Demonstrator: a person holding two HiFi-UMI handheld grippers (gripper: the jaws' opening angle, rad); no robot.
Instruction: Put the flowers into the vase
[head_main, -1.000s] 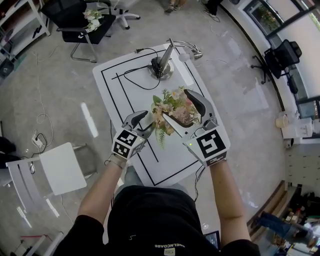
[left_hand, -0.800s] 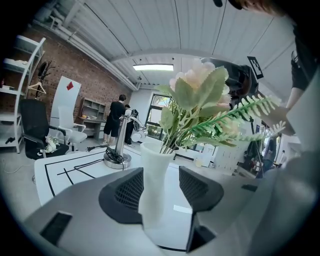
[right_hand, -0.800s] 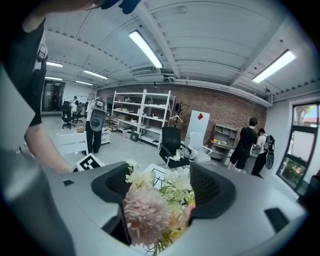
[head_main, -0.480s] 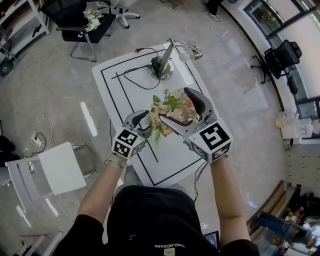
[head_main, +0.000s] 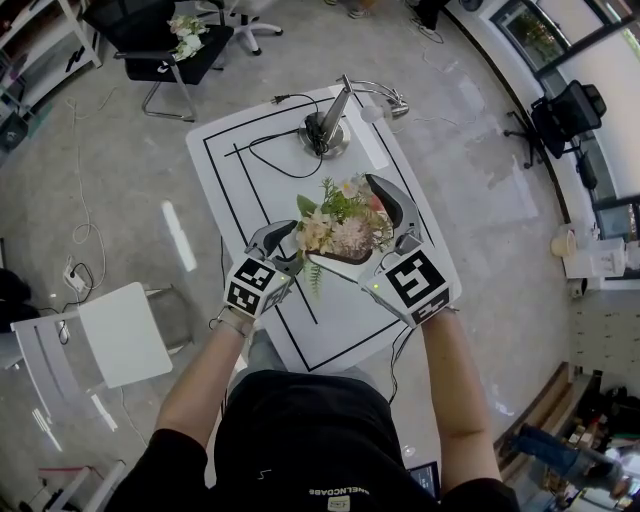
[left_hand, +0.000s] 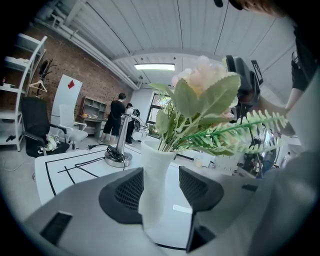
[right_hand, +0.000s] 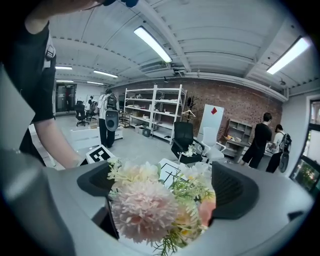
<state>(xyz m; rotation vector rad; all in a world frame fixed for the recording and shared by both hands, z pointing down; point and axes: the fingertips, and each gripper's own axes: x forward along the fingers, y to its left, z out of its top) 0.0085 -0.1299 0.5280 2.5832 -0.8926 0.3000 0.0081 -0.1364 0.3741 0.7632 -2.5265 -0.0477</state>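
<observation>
A bunch of pink and cream flowers (head_main: 335, 225) with green leaves stands with its stems in a slim white vase (left_hand: 152, 185). My left gripper (head_main: 283, 248) is shut on the vase low down; in the left gripper view (left_hand: 162, 187) the vase fills the gap between the dark pads. My right gripper (head_main: 340, 220) reaches in from the right with both jaws spread wide around the blooms. Its jaws have just been opening. In the right gripper view (right_hand: 165, 187) the flowers (right_hand: 150, 207) sit between the pads, which do not press on them. From the head view the blooms hide the vase.
The white table (head_main: 250, 170) carries black taped lines, with a metal stand and its black cable (head_main: 325, 135) at the far end. A black chair with more flowers (head_main: 165, 50) stands beyond it, and a white stool (head_main: 120, 335) to the left. People stand in the background.
The right gripper's jaws have spread wider around the flowers and the gripper has sunk a little. The bunch now stands more upright over the vase. The left gripper has not moved.
</observation>
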